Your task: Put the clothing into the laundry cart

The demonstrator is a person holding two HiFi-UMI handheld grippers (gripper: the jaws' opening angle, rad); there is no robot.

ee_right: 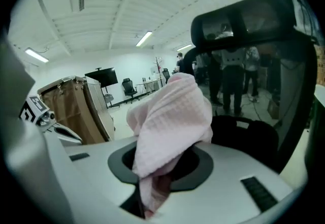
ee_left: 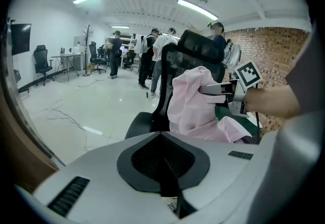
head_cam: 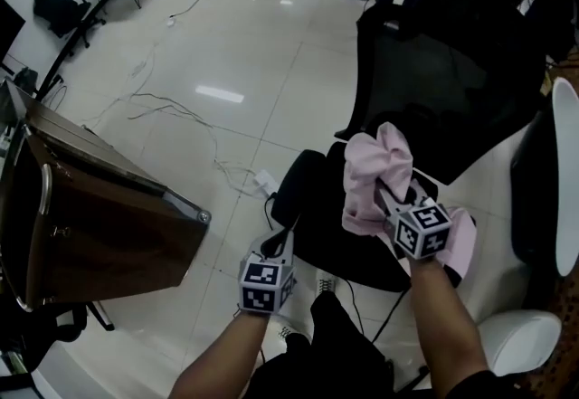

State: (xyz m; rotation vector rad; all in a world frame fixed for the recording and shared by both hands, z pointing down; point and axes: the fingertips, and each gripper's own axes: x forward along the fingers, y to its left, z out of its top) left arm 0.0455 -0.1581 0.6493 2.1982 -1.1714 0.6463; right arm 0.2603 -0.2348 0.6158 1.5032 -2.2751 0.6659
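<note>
I hold two grippers: my left gripper (head_cam: 282, 242) and my right gripper (head_cam: 387, 193). I count one pink garment (head_cam: 369, 178), one brown laundry cart (head_cam: 99, 225), and one black mesh chair (head_cam: 434, 71) close by.

Pale glossy floor (head_cam: 271, 53) under cables (head_cam: 167, 100), chair (head_cam: 312, 198), laundry cart (head_cam: 99, 225)

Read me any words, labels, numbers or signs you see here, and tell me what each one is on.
No readable text anywhere.
Left gripper, left cube: black-and-white square markers only, no letters.
Right gripper, right cube: the same.
Pink garment: no print visible.
</note>
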